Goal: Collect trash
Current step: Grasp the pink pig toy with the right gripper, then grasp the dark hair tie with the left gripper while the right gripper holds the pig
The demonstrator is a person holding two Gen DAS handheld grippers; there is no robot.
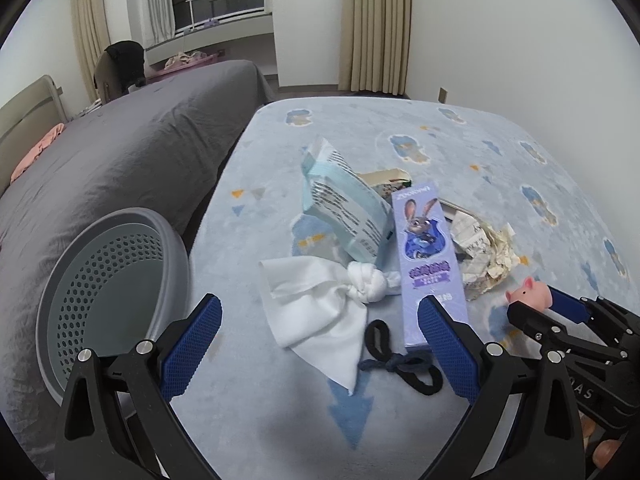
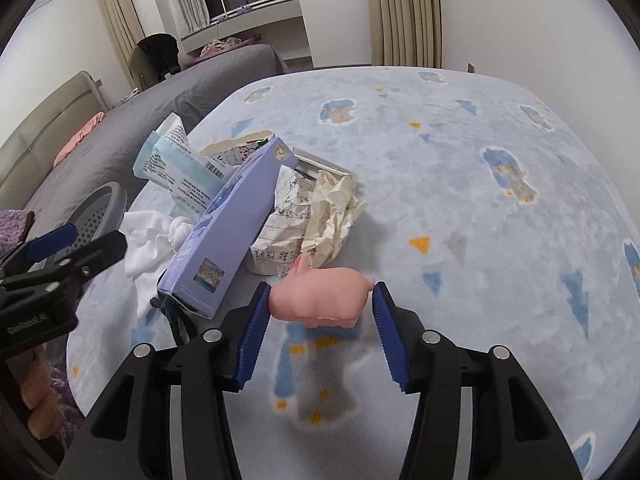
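A pile of trash lies on a light blue patterned blanket [image 1: 460, 132]: a purple cartoon rabbit box [image 1: 428, 256], a pale blue printed pouch [image 1: 344, 208], a knotted white cloth [image 1: 328, 300], crumpled paper [image 1: 486, 252] and a black hair tie [image 1: 400, 360]. A grey perforated basket [image 1: 116, 284] stands at the left. My left gripper [image 1: 320, 344] is open over the cloth and hair tie. My right gripper [image 2: 320, 320] is open with a pink toy pig [image 2: 320, 296] between its fingers; the left finger touches it. The pig [image 1: 530, 292] also shows in the left view.
A grey bed cover [image 1: 120, 160] lies left of the blanket, with a headboard [image 1: 28, 112] beyond. Curtains [image 1: 376, 24], a window and white walls stand at the back. A torn carton [image 2: 240, 152] lies behind the purple box [image 2: 236, 220].
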